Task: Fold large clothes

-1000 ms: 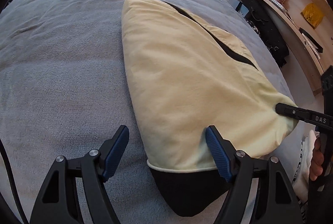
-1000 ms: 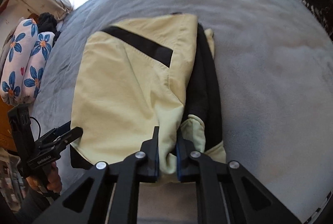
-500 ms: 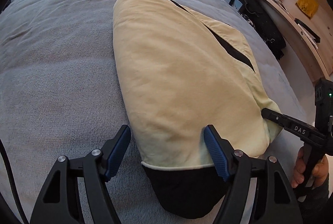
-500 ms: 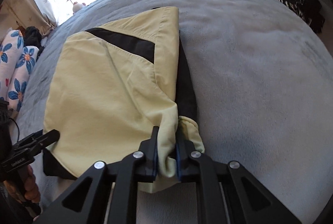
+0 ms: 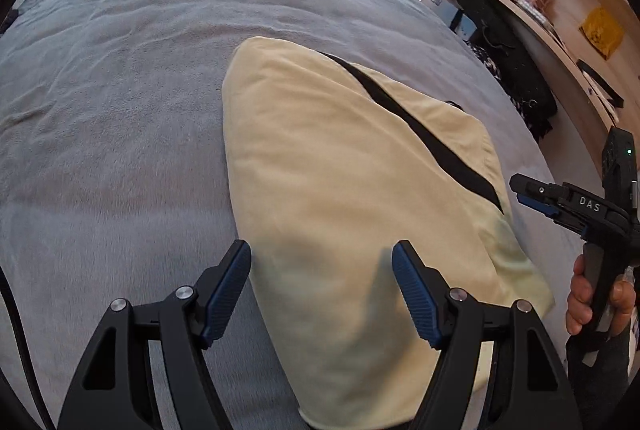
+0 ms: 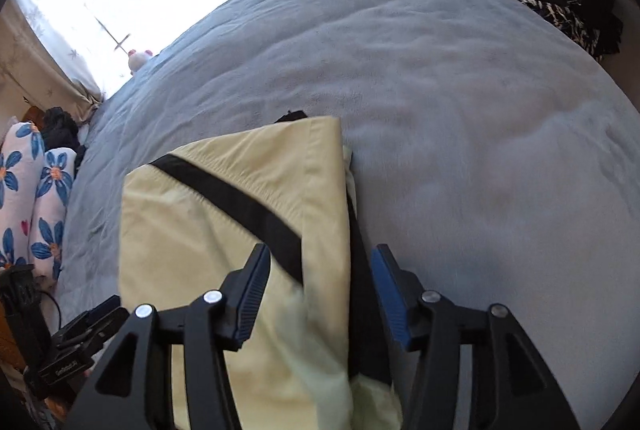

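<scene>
The folded yellow garment (image 5: 352, 198) lies on the grey bed (image 5: 120, 118), long axis running away from both tongs. Left tongs (image 5: 322, 294) gape wide over its near edge, gripping nothing. Right tongs (image 6: 320, 294) are opening astride the black-trimmed side edge, pads clear, so either could re-grip.

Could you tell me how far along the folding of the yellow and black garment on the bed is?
Done: the yellow garment lies on the grey bedspread as a compact folded stack with its black stripe on top. In hand: nothing is gripped; the right hand-held gripper is opening over the garment's edge, and the left hand-held gripper is open above it. Left: perhaps one more fold or some smoothing.
</scene>
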The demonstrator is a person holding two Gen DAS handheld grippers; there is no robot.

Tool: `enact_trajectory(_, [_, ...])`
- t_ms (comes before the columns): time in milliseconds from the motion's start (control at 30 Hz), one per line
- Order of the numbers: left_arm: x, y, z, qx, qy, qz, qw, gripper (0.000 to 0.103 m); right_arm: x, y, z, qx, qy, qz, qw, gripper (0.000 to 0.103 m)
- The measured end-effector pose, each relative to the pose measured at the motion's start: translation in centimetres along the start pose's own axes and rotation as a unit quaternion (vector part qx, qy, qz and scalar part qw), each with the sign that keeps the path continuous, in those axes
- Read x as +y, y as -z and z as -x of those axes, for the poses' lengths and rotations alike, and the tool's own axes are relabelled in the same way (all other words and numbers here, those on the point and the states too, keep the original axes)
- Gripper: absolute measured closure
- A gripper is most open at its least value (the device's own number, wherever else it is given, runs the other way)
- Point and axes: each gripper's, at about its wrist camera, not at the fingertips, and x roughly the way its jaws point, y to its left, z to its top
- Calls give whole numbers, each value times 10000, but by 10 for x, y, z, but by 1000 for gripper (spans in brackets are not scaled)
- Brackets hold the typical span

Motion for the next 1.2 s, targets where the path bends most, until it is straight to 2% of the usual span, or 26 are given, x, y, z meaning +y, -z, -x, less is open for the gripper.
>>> enact_trajectory(67, [5,-8,-9,61,-35,75,9999,32,0,-10,-15,119,44,66,9999,52])
enact_trajectory(133, [9,-15,-16,78,-1,148,9999,32,1,-16,-27,214,-4,248,9995,69])
enact_trajectory(167, [11,-17,-18,80,11,173,9998,32,3,-18,-35,323,2,358,9988,92])
enact_trajectory(200, [11,-19,-20,77,13,178,9998,32,4,-20,-40,384,57,460,9982,101])
enact_trajectory(333, [10,-19,-26,27,-72,65,9999,32,3,-24,-38,50,220,712,9972,102])
enact_trajectory(433, [8,-19,-35,30,-116,-37,9999,32,-12,-29,-55,137,261,598,9978,102])
enact_trajectory(533, [13,-19,-39,37,-37,-34,10000,31,-10,-21,-70,259,448,910,9945,102])
enact_trajectory(667, [17,-22,-40,91,47,119,9999,31,-12,-27,-62,398,424,733,9956,101])
enact_trajectory(733, [17,-22,-37,105,19,135,9999,31,-13,-30,-53,470,486,613,9958,96])
enact_trajectory(800, [14,-24,-31,47,-97,82,9999,31,-13,-31,-35,283,516,458,9972,96])
enact_trajectory(967, [1,-34,0,-538,-82,-34,9985,32,17,-28,-12,-96,-43,542,9985,96])
enact_trajectory(1000, [-2,-39,2,-601,-44,-35,9982,33,27,-28,-14,-88,-237,596,9979,96])
enact_trajectory(1067, [-8,-47,-2,-607,28,-61,9981,44,45,-30,-24,-34,-471,695,9965,96])
enact_trajectory(1100, [-11,-51,-7,-552,43,-70,9984,54,55,-31,-32,-4,-505,758,9958,96])
enact_trajectory(1133, [-13,-53,-13,-474,70,-82,9988,60,63,-33,-42,37,-574,805,9951,96])
enact_trajectory(1200, [-18,-60,-30,-327,54,-80,9994,62,70,-37,-60,176,-705,808,9941,96])
